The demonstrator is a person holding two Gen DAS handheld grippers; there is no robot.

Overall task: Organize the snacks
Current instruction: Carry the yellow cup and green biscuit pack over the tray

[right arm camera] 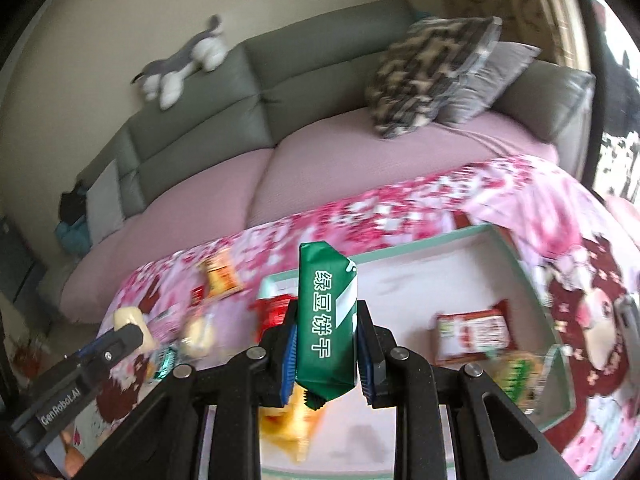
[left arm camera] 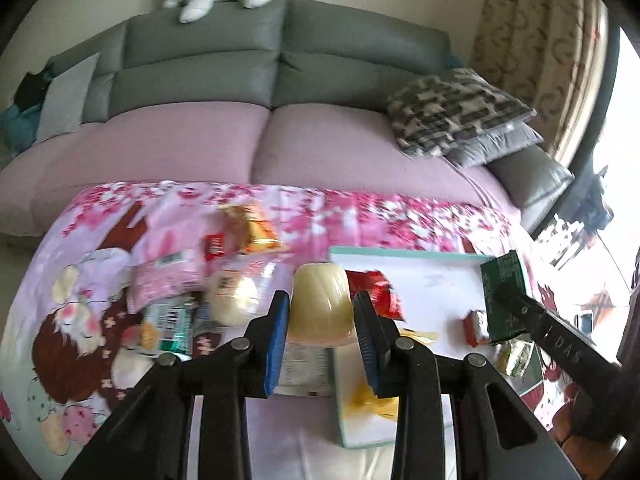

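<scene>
Nearest the left wrist camera, the left gripper has its blue pads closed on a pale yellow jelly cup, held above the flowered cloth. At about three o'clock from it, the right gripper is clamped tight on an upright green biscuit packet over the white tray. A red-and-white packet lies in the tray at three o'clock of that packet. Loose snacks lie on the cloth at nine o'clock of the cup.
</scene>
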